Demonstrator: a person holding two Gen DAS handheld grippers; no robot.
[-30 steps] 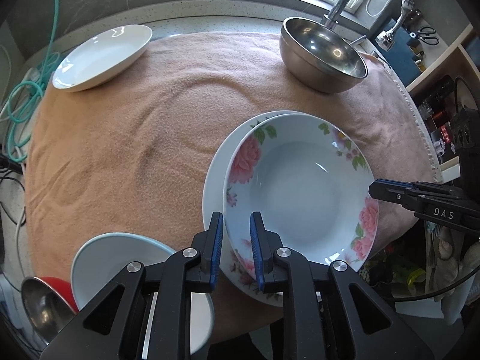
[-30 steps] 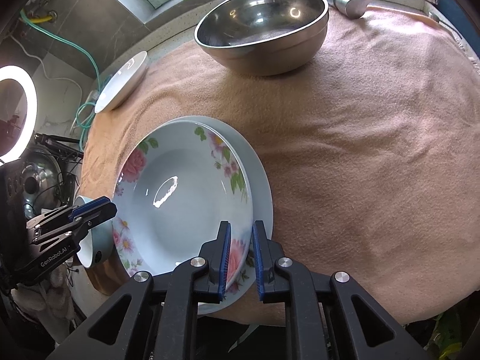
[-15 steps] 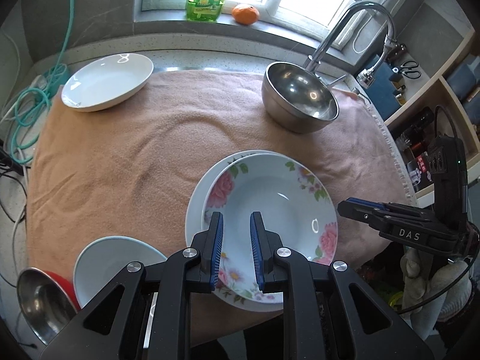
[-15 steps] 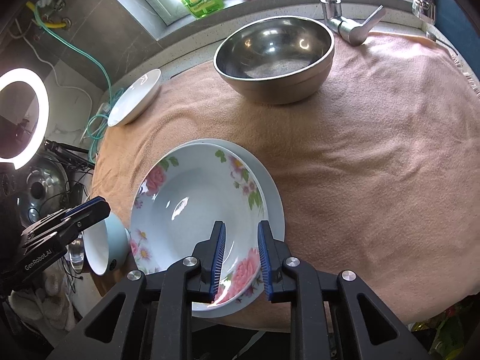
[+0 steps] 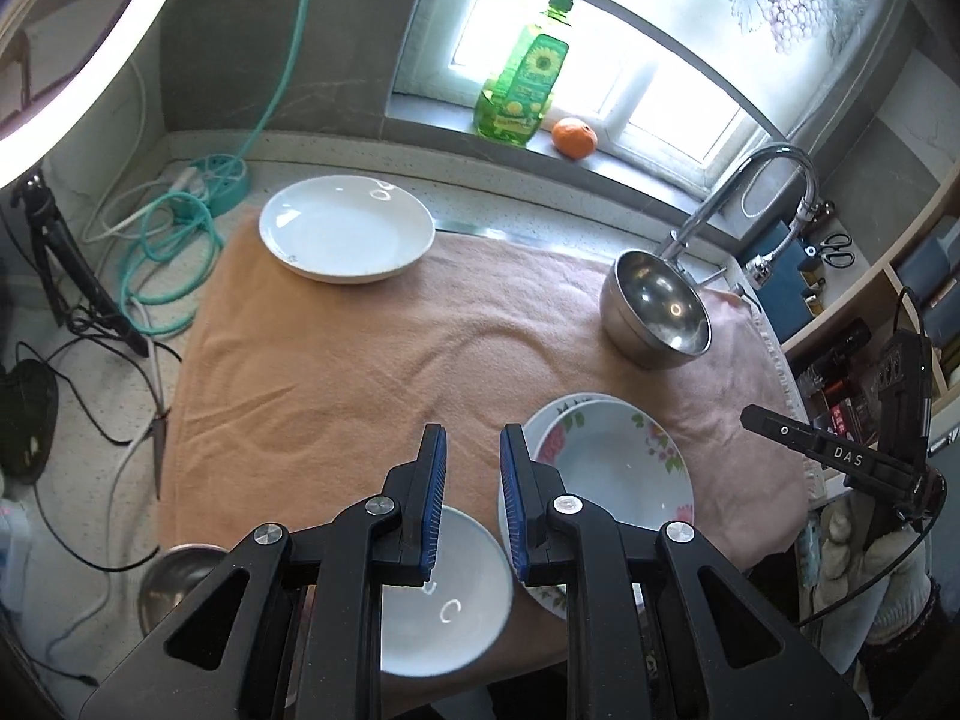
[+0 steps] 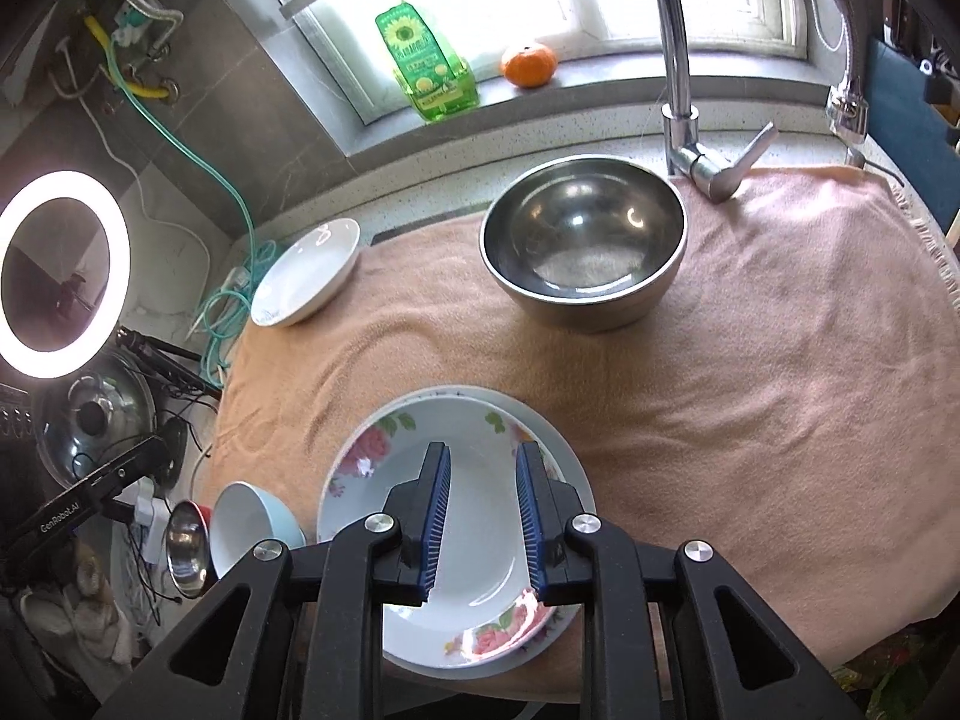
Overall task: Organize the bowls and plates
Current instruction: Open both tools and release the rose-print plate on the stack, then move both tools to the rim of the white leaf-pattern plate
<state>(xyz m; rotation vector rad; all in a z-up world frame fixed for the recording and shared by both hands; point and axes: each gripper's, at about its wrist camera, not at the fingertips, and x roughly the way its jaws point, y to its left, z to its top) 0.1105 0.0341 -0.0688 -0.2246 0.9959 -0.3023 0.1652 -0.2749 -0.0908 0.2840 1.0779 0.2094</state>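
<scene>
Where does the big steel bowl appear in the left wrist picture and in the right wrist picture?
Left wrist: the steel bowl is at the right, above the middle, on the towel just below the faucet.
Right wrist: the steel bowl is above the centre, left of the faucet base.
Shared landmark: the green bottle on the windowsill beside the orange.

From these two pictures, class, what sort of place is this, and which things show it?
Most likely a home kitchen counter by a window: a tap stands behind a steel bowl, and a green bottle sits on the sill. A flowered plate lies on a towel.
</scene>
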